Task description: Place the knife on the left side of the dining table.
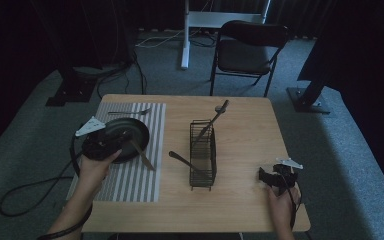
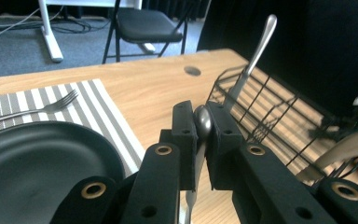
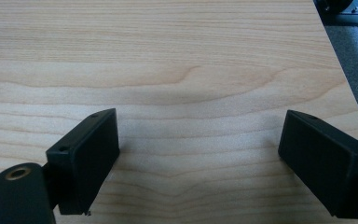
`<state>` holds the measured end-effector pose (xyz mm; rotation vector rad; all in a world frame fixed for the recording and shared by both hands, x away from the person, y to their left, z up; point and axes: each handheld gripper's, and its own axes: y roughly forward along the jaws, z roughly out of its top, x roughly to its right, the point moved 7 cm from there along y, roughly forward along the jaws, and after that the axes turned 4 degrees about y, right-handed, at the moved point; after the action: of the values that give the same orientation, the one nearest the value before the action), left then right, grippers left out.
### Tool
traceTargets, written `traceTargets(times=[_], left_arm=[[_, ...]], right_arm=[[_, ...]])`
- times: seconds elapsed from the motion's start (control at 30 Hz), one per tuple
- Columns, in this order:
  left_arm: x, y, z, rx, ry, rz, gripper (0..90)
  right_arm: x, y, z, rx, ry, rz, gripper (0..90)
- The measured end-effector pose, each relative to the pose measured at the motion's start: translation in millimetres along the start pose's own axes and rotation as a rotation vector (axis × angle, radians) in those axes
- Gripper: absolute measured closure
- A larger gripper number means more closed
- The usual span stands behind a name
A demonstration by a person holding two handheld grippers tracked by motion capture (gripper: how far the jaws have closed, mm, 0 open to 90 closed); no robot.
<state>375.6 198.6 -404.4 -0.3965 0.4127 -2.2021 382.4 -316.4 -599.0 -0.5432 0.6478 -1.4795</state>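
Note:
My left gripper (image 1: 126, 143) hovers over the right side of a dark round plate (image 1: 139, 131) and is shut on the rounded handle end of a metal knife (image 1: 142, 157), which slants down toward the table's front right. In the left gripper view the jaws of the left gripper (image 2: 201, 140) clamp that knife (image 2: 202, 121), with the plate (image 2: 37, 163) at lower left. My right gripper (image 1: 262, 175) rests near the table's front right corner. In the right gripper view the right gripper (image 3: 198, 158) is open over bare wood, nothing between its jaws.
A black wire rack (image 1: 203, 155) stands mid-table with one utensil (image 1: 215, 116) leaning up and another (image 1: 180, 159) poking out to the left. A fork (image 1: 127, 112) lies on the striped placemat (image 1: 130, 182) behind the plate. A chair (image 1: 250, 50) stands beyond the table (image 1: 240, 200).

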Motion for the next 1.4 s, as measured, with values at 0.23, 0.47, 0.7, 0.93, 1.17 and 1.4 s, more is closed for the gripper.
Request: traceTargets(times=[0.23, 0.47, 0.7, 0.93, 1.17, 1.4], left_arm=[[-4.0, 4.2, -11.8, 0.009, -0.062, -0.010, 83.7], [-4.8, -2.8, -16.0, -0.004, -0.068, 0.005, 83.5], [-15.0, -16.2, -27.6, -0.031, -0.087, 0.024, 81.5], [-34.0, -29.7, -45.1, -0.062, -0.137, 0.035, 78.6], [-53.4, -40.5, -63.7, -0.080, -0.190, 0.056, 75.0], [-70.9, -44.8, -84.1, -0.089, -0.258, 0.065, 72.3]], right_arm=[[0.0, 0.0, 0.0, 0.000, 0.000, 0.000, 11.3], [0.0, 0.0, 0.0, 0.000, 0.000, 0.000, 11.4], [-0.1, 0.0, 0.0, 0.000, 0.001, 0.000, 11.4], [0.0, 0.0, 0.0, 0.000, 0.000, 0.000, 11.4], [0.0, 0.0, 0.0, 0.000, 0.000, 0.000, 11.4], [-0.1, 0.0, 0.0, 0.000, 0.000, 0.000, 11.4]])
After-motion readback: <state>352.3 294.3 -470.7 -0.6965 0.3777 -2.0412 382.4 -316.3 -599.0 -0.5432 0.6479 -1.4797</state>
